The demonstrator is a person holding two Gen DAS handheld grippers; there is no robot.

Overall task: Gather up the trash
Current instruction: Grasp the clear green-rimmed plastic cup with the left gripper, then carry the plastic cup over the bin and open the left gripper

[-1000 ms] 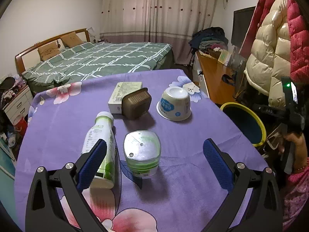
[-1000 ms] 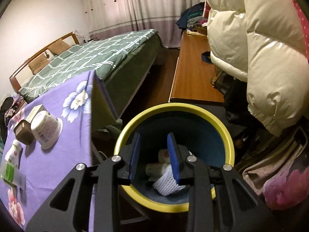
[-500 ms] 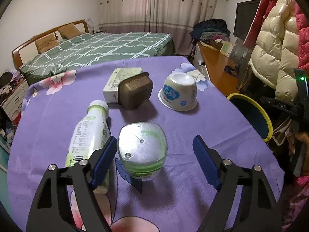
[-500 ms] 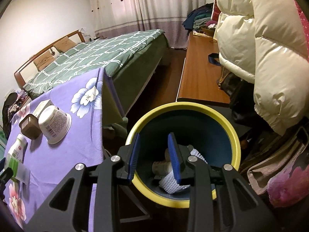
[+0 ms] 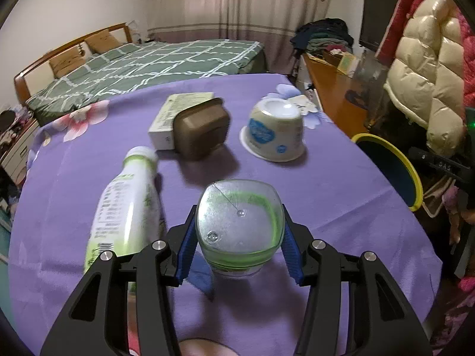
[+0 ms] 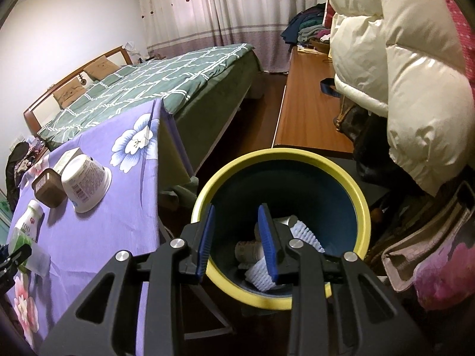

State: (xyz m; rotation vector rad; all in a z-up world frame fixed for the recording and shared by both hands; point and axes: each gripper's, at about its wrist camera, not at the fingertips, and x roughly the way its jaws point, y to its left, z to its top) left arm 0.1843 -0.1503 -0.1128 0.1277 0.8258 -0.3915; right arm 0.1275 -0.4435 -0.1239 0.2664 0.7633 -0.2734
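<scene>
My left gripper (image 5: pixel 239 243) is shut on a clear green-tinted plastic cup (image 5: pixel 237 222) that stands upside down on the purple flowered tablecloth (image 5: pixel 341 201). A white and green bottle (image 5: pixel 127 204) lies just left of it. Beyond are a brown tub (image 5: pixel 202 132), a pale carton (image 5: pixel 175 115) and an upturned white yogurt cup (image 5: pixel 274 130). The yellow-rimmed blue bin (image 5: pixel 392 169) stands off the table's right edge. My right gripper (image 6: pixel 237 237) hovers over that bin (image 6: pixel 350 190), jaws a little apart and empty. White crumpled trash (image 6: pixel 302 231) lies inside.
A green checked bed (image 5: pixel 148 65) stands behind the table. A wooden desk (image 6: pixel 308 112) and hanging puffy coats (image 6: pixel 394 59) are right of the bin. A bag (image 6: pixel 421 255) sits on the floor beside the bin.
My left gripper moved forward and closed its jaws onto the green cup. My right gripper drew back slightly from above the bin, gap unchanged.
</scene>
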